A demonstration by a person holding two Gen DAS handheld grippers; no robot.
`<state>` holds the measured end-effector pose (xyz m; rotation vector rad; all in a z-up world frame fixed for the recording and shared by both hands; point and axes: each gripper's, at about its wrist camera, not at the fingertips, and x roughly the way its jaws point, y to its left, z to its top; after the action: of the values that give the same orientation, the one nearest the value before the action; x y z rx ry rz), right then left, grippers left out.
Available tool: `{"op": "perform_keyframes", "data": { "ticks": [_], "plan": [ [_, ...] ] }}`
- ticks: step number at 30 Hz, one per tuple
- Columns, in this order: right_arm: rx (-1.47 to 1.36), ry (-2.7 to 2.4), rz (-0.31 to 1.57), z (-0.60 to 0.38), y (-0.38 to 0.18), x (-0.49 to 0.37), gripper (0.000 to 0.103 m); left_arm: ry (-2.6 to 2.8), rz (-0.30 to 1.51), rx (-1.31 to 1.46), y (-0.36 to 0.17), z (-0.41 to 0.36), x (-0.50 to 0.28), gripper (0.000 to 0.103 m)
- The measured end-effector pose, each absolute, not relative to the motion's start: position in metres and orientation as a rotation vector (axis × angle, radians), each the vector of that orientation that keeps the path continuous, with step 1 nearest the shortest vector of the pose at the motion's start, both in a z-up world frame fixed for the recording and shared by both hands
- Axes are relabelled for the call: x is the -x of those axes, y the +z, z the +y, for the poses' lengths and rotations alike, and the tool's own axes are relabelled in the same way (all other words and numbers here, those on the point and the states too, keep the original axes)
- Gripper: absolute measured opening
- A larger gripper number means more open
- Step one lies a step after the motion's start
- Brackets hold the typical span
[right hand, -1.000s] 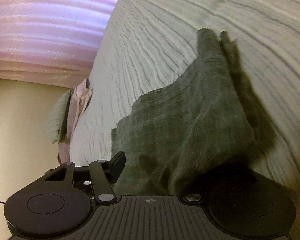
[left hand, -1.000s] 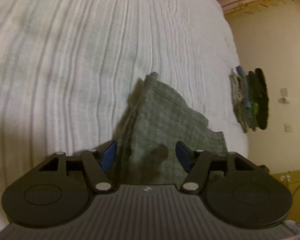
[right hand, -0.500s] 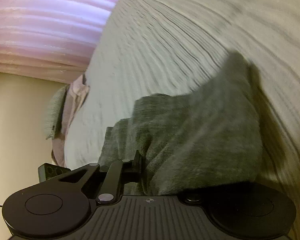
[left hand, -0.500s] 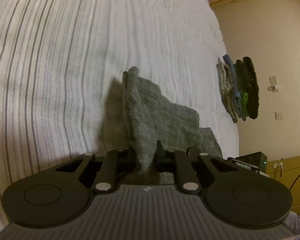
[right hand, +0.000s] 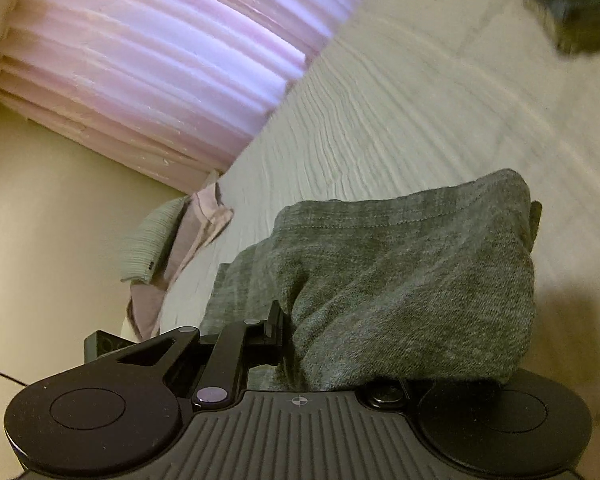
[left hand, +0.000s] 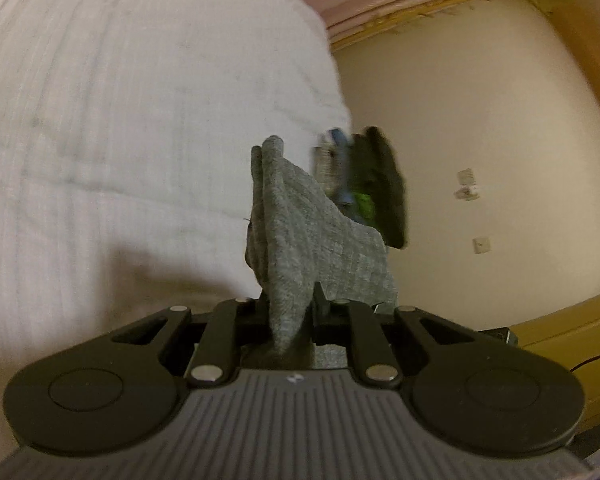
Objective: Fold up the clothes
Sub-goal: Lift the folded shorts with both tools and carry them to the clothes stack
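Observation:
A grey knit garment (left hand: 320, 236) hangs folded between both grippers, lifted off the white striped bed (left hand: 120, 120). My left gripper (left hand: 290, 312) is shut on one bunched edge of it, and the cloth runs forward from the jaws. In the right wrist view the same garment (right hand: 400, 280) drapes over my right gripper (right hand: 296, 344). It hides the right finger, while the left finger (right hand: 274, 328) presses against the cloth, so this gripper is shut on it too.
A stack of folded clothes (left hand: 364, 184) in grey, blue, green and black sits at the bed's edge just beyond the garment, and shows blurred as a dark stack (right hand: 572, 0). Pink and pale green clothes (right hand: 172, 248) lie at the bed's other edge, below a pink curtain (right hand: 160, 60).
My left gripper went from open to shut on the garment. Both grippers then lifted it off the bed and carried it toward the folded stack.

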<state>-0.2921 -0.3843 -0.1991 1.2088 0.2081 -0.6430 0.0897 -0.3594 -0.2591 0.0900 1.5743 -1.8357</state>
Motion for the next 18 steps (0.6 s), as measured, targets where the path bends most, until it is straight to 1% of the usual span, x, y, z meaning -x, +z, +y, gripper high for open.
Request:
{"op": "perform_keyframes", "data": {
  "ticks": [4, 8, 13, 18],
  "plan": [
    [-1.178, -0.668, 0.196, -0.383, -0.171, 0.346, 0.013, -1.871, 1.566, -0.063, -0.224, -0.355, -0.044, 0.012],
    [-1.173, -0.683, 0.187, -0.405, -0.162, 0.403, 0.013, -1.906, 1.556, -0.035, -0.188, -0.351, 0.001, 0.012],
    [-1.179, -0.67, 0.217, -0.47, -0.154, 0.499, 0.013, -1.914, 1.539, -0.016, -0.186, -0.387, 0.103, 0.012],
    [-1.148, -0.69, 0.211, -0.54, -0.129, 0.582, 0.013, -1.901, 1.553, 0.033, -0.184, -0.435, 0.199, 0.012]
  ]
}}
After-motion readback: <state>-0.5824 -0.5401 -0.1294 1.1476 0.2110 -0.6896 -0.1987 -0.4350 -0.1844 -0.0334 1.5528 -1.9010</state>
